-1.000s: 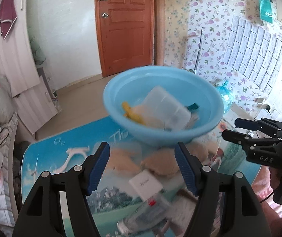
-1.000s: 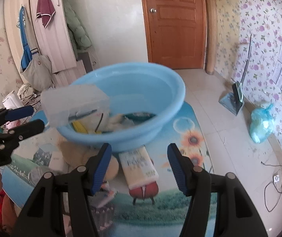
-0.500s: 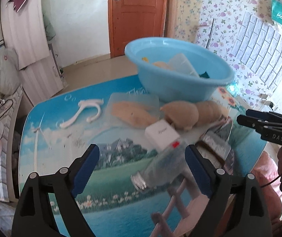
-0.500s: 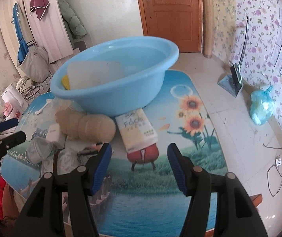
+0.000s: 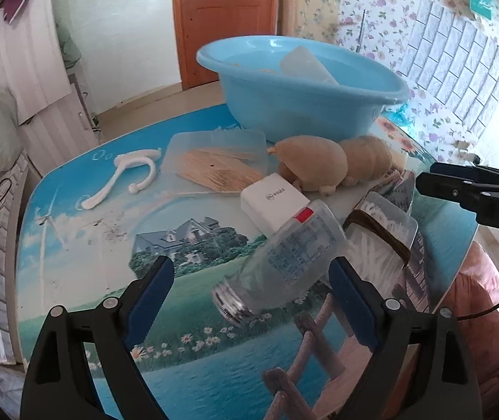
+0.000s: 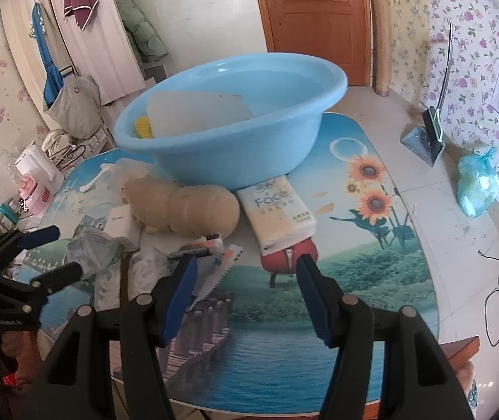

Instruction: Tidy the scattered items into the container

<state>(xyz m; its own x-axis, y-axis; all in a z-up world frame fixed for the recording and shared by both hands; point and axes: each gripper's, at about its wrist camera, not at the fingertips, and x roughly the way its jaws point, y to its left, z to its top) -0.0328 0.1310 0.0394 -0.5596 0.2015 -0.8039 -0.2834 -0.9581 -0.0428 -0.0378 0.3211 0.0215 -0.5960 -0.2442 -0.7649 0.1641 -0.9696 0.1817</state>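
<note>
A light blue basin (image 5: 301,112) (image 6: 249,154) stands at the table's far side with a clear plastic box (image 5: 305,66) (image 6: 197,112) leaning inside it. My left gripper (image 5: 251,266) (image 6: 64,252) is open and its jaws are still opening; a clear bottle (image 5: 284,259) lies on the table between its fingers, untouched. My right gripper (image 6: 246,262) (image 5: 427,180) is open and empty, just short of a tissue pack (image 6: 277,213). A tan plush toy (image 5: 319,166) (image 6: 186,206) and a white box (image 5: 272,201) lie in front of the basin.
A bag of toothpicks (image 5: 214,168) and a white plastic hook (image 5: 123,178) lie at the left. A banded bag of white sticks (image 5: 378,238) sits beside the bottle. A saw-edged packet (image 6: 221,266) lies near my right fingers. The table's near edge is bare.
Both grippers have dropped back from over the basin toward the items on the table. The left jaws have spread much wider. The clear box now rests in the basin.
</note>
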